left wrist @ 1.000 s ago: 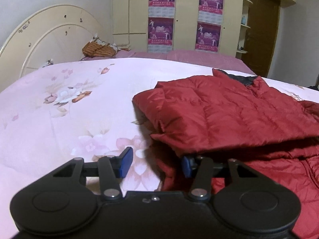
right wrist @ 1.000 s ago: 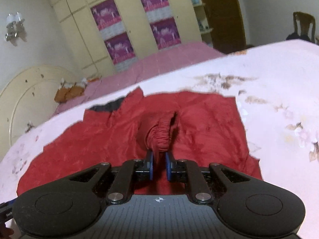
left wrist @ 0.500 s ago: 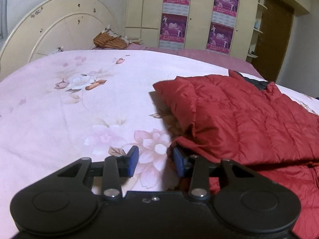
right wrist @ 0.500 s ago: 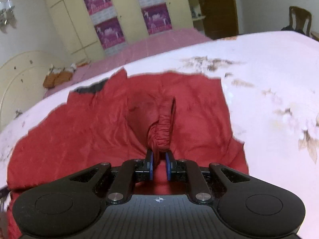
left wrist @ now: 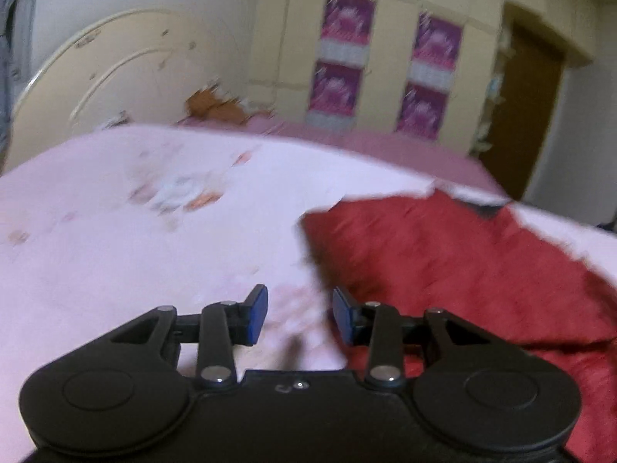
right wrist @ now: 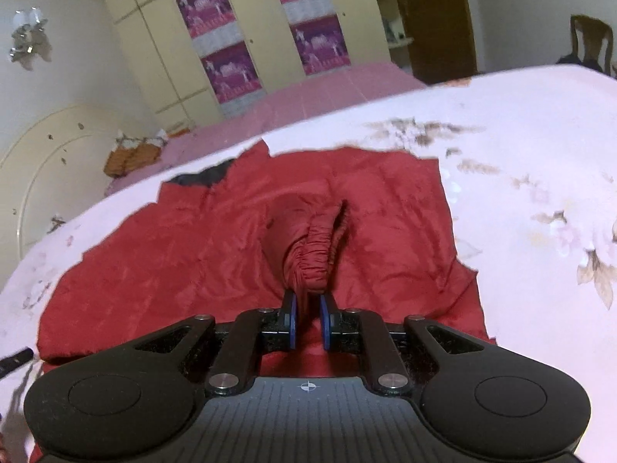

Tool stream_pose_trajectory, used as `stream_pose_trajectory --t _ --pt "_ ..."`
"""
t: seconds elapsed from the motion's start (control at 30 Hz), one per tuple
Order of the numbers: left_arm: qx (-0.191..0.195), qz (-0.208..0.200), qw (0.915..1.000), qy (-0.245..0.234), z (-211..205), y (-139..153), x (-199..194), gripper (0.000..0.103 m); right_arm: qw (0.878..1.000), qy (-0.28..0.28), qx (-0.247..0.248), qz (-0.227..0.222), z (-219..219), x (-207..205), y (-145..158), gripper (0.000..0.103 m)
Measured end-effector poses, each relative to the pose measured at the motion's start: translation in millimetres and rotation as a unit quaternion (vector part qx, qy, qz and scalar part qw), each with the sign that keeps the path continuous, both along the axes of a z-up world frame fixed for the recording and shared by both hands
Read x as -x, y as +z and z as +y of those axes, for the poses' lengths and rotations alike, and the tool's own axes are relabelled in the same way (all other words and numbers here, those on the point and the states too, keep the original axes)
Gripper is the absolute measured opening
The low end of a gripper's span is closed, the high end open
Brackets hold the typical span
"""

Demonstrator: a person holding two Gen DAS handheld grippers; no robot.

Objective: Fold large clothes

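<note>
A red quilted down jacket (right wrist: 216, 239) lies spread on the pink floral bedspread (right wrist: 520, 146). My right gripper (right wrist: 307, 320) is shut on the jacket's elastic sleeve cuff (right wrist: 312, 258) and holds it up over the jacket body. In the left wrist view the jacket (left wrist: 462, 262) lies to the right, its left side folded over. My left gripper (left wrist: 300, 318) is open and empty, above the bedspread (left wrist: 135, 254) just left of the jacket's edge. That view is blurred.
A cream headboard (left wrist: 108, 77) stands at the left. Cream wardrobes with purple posters (right wrist: 231, 61) line the far wall. A brown basket (right wrist: 131, 154) sits on the bed's far side. A brown door (left wrist: 528, 115) and a chair (right wrist: 590, 42) are at the right.
My left gripper has let go of the jacket's edge, drawn back and left, and lifted. My right gripper has carried the cuff over the jacket body, still shut on it.
</note>
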State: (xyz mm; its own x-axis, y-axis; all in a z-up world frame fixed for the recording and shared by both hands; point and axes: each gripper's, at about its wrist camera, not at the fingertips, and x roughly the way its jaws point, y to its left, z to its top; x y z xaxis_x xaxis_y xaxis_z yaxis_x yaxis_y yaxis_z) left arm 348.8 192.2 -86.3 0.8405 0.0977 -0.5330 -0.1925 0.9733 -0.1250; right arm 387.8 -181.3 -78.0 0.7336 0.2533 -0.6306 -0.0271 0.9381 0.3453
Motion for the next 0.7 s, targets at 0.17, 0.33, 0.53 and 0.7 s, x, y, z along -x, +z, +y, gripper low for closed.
stream_pose_trajectory --t 0.17,0.33,0.53,0.7 --pt "0.000 -0.006 0.9976 -0.069 -33.4 -0.7 -29.8 0.039 1.000 -0.005 0.003 0.021 4.1 -6.9 -13.7 0.012" --pt "-0.005 0.068 0.9958 -0.061 -32.3 -40.8 -46.9 0.039 0.999 -0.008 0.012 0.036 4.7 -10.1 -28.9 0.012" --pt "-0.030 0.034 0.9980 -0.044 -24.9 -10.7 -28.7 0.053 0.996 -0.055 0.066 -0.017 -7.7 10.0 -1.6 0.071" --pt "-0.030 0.017 0.9963 -0.079 -44.1 0.7 -50.3 0.053 0.997 -0.006 0.055 -0.062 5.7 -3.3 16.2 0.047"
